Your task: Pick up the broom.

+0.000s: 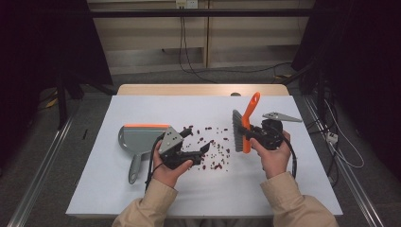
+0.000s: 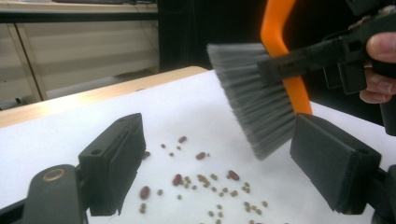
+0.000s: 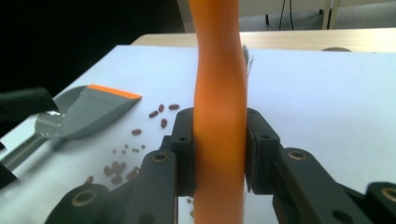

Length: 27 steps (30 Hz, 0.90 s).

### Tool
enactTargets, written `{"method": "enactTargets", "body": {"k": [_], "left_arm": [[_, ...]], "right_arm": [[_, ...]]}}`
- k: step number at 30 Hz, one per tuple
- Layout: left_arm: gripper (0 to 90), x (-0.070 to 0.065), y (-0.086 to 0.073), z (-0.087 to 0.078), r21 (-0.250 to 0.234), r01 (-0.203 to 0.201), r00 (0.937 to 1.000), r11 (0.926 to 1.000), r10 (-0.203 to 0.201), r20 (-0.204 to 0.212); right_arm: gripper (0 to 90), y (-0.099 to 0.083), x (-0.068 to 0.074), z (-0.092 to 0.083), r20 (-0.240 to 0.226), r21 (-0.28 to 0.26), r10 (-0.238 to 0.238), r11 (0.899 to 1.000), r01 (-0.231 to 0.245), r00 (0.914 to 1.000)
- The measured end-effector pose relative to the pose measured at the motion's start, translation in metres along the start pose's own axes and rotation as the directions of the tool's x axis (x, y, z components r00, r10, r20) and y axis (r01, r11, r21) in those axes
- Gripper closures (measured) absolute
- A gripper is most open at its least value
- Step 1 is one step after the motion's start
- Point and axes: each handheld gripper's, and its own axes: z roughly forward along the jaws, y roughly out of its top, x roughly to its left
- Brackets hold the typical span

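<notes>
The right gripper (image 3: 219,154) clamps the brush (image 1: 243,126) by its orange handle, bristles hanging above the scattered beans (image 1: 211,150). The left gripper (image 2: 224,172) hangs agape and empty (the dustpan (image 1: 140,140) lies unheld beside it), so I judge a sweep could shove the pan away or scatter beans past it.

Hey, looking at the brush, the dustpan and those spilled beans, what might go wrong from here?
1. The right tool clamps only the brush handle, so the brush may twist when its bristles push.
2. The beans lie loosely scattered; a fast sweep could flick some off the table.
3. The left tool is open and empty, and the dustpan lies unheld, so it may slide when beans are swept against it.
</notes>
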Motion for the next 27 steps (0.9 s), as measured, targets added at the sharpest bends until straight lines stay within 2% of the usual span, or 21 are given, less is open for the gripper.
{"method": "enactTargets", "body": {"k": [2, 8, 9, 15, 18, 23, 24, 25, 27], "left_arm": [[15.5, 0.005, 0.002, -0.006, 0.005, 0.001, 1.0000, 1.0000, -0.001, -0.001], [12.8, 0.018, 0.003, -0.022, 0.006, 0.009, 1.0000, 0.9999, -0.009, -0.001], [12.5, 0.020, 0.003, -0.025, 0.011, -0.002, 1.0000, 0.9999, 0.002, -0.004], [8.3, 0.033, 0.000, -0.044, 0.017, 0.000, 1.0000, 0.9999, 0.000, 0.000], [7.3, 0.039, -0.002, -0.053, 0.023, 0.006, 1.0000, 0.9997, -0.006, 0.002], [6.5, 0.051, -0.006, -0.069, 0.017, 0.025, 0.9996, 0.9995, -0.024, -0.016], [6.3, 0.053, -0.006, -0.072, 0.012, 0.032, 0.9992, 0.9994, -0.031, -0.025], [6.3, 0.054, -0.007, -0.074, 0.010, 0.034, 0.9990, 0.9994, -0.033, -0.031], [6.1, 0.057, -0.008, -0.077, 0.012, 0.040, 0.9987, 0.9991, -0.040, -0.033]], "right_arm": [[69.4, -0.001, -0.005, -0.002, 0.007, 0.025, -0.014, 1.000, 0.014, 0.9999], [69.4, 0.002, -0.011, -0.006, 0.016, 0.046, -0.026, 0.999, 0.026, 0.9995], [69.4, 0.003, -0.013, -0.008, 0.022, 0.054, -0.036, 0.998, 0.034, 0.9991], [69.4, 0.007, -0.020, -0.011, 0.027, 0.082, -0.035, 0.996, 0.033, 0.9990], [69.4, 0.008, -0.025, -0.010, 0.043, 0.135, -0.051, 0.990, 0.045, 0.9978], [69.4, 0.007, -0.031, -0.010, 0.059, 0.174, -0.043, 0.984, 0.032, 0.9973], [69.4, 0.006, -0.034, -0.007, 0.080, 0.207, -0.052, 0.978, 0.035, 0.9954], [69.4, 0.006, -0.034, -0.007, 0.080, 0.207, -0.052, 0.978, 0.035, 0.9954], [69.2, 0.004, -0.036, -0.001, 0.084, 0.236, -0.057, 0.971, 0.035, 0.9949]]}}
